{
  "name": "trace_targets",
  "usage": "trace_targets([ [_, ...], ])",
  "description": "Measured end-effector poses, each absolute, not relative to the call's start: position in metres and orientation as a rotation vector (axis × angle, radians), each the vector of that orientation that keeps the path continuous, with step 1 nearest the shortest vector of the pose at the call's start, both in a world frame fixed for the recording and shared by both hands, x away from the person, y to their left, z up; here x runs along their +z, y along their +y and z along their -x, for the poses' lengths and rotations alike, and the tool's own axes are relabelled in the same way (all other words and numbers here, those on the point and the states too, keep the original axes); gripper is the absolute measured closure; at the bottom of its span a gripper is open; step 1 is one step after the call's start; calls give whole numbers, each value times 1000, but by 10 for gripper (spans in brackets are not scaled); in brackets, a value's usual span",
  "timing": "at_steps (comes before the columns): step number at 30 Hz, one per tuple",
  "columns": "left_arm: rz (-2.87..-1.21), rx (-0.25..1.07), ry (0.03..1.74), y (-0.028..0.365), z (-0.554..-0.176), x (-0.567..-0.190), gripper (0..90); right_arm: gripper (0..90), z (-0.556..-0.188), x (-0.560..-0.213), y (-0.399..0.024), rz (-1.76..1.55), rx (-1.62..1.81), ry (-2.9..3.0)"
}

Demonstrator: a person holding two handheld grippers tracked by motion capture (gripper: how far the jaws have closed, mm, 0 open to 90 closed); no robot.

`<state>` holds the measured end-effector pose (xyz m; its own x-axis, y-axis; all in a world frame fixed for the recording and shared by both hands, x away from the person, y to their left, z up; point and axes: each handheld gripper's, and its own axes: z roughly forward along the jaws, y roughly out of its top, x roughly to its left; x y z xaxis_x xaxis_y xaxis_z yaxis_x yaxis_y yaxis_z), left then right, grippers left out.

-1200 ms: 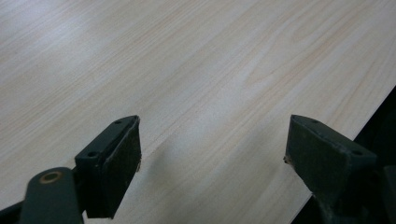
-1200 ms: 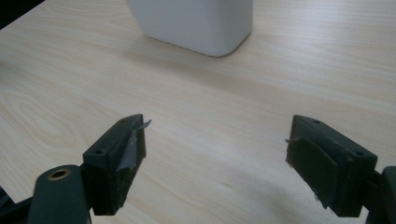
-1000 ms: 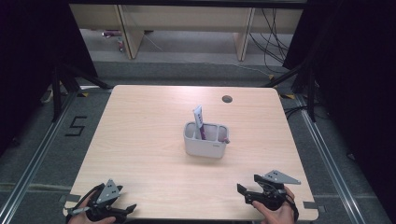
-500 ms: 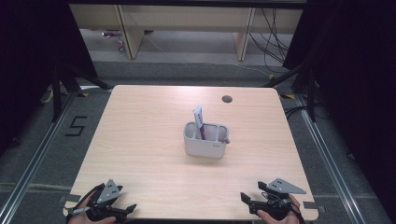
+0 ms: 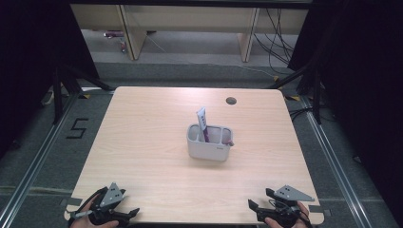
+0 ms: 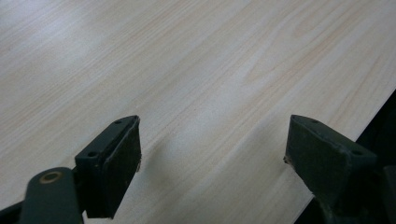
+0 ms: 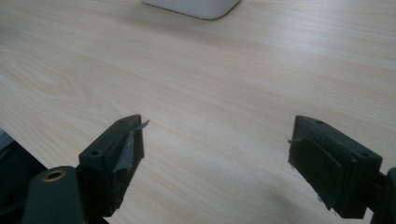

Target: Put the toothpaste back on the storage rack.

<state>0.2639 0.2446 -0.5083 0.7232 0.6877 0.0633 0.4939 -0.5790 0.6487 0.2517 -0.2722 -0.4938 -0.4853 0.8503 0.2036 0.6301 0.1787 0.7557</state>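
Two tools, left [image 5: 124, 213] and right [image 5: 256, 209], rest spread and empty at the worktop's [image 5: 142, 142] near corners; next, probably, a reach toward the central holder [image 5: 209, 148].

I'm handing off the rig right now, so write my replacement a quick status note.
Left gripper: open, empty, low at the table's near left corner.
Right gripper: open, empty, at the near right corner.
White holder: mid-table, upright, far from both grippers. A tube stands in it, and a small dark red item sits at its right end.
Done: tube appears stowed in the holder.
Left: nothing held. Probably just check the holder's contents before any further move.
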Motion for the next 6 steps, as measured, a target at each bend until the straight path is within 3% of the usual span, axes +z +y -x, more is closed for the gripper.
trace_targets([
  [6, -2311, 398, 891, 246, -265, -508, 176, 187, -253, -495, -276, -1379, 1190, 2186],
])
